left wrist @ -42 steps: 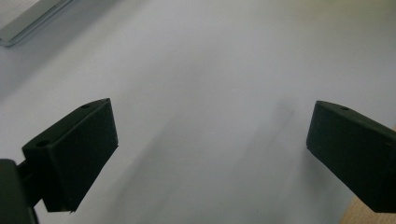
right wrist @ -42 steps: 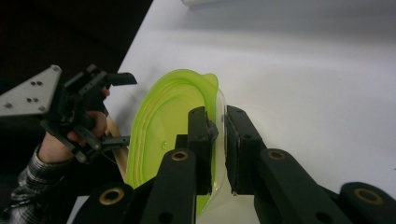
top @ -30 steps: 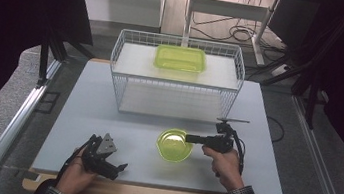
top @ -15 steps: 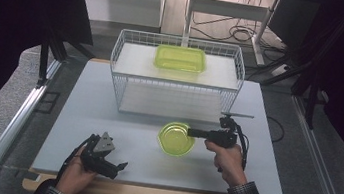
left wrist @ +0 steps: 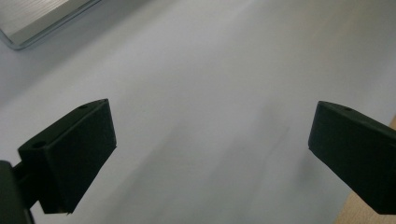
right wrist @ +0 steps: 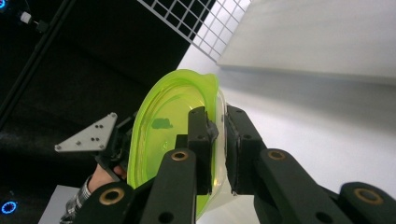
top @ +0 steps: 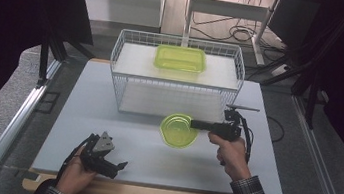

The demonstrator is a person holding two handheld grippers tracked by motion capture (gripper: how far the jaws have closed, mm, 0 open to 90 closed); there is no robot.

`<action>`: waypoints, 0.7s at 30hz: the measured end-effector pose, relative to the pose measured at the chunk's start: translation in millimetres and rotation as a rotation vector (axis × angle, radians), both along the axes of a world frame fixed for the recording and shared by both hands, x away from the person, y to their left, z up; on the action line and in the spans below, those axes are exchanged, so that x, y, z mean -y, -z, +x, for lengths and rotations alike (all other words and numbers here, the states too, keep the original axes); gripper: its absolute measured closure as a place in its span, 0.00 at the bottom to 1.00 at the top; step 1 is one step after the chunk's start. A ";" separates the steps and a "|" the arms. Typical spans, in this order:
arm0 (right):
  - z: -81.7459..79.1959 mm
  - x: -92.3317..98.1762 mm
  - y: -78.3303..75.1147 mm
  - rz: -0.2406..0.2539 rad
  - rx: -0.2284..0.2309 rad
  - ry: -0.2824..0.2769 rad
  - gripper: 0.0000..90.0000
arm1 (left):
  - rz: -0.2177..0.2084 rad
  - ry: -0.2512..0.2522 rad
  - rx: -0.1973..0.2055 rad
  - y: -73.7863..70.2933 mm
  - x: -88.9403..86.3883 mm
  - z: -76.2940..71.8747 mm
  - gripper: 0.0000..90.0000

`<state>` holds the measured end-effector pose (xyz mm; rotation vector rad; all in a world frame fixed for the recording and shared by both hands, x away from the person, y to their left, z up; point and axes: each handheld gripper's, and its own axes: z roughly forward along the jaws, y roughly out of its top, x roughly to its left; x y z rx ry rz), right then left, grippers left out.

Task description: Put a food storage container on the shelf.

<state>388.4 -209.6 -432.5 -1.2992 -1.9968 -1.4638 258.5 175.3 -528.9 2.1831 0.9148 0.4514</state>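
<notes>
A white wire basket (top: 127, 78) stands at the far middle of the grey table (top: 104, 133); inside it a rectangular yellow-green plastic container (top: 180, 58) sits on a white slab, and it looks empty, though the mesh and its tinted walls make that hard to judge. In front of the basket, the right gripper (top: 195, 125) holds a round yellow-green plastic bowl (top: 178, 130) by its rim at the bowl's right edge. In the right gripper view the two jaws are pinched on the rim, one pad inside the bowl (right wrist: 168, 126) and one outside, and the bowl's lower part is cut off behind the jaws. Nothing can be seen in the bowl. The left gripper (top: 118, 165) rests low at the table's near-left edge, well apart from the bowl, its jaws spread wide over bare tabletop.
</notes>
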 end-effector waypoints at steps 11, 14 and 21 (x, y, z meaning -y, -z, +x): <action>8.0 1.9 -29.5 0.030 0.036 0.014 0.90 | -0.004 -0.007 0.004 -0.6 -1.3 0.3 0.00; 10.5 2.6 -40.1 0.032 0.049 0.021 0.90 | -0.006 -0.009 0.004 -0.7 -1.8 0.4 0.00; 17.2 4.6 -63.9 0.038 0.085 0.043 0.90 | -0.019 -0.019 0.008 -1.4 -3.6 0.8 0.00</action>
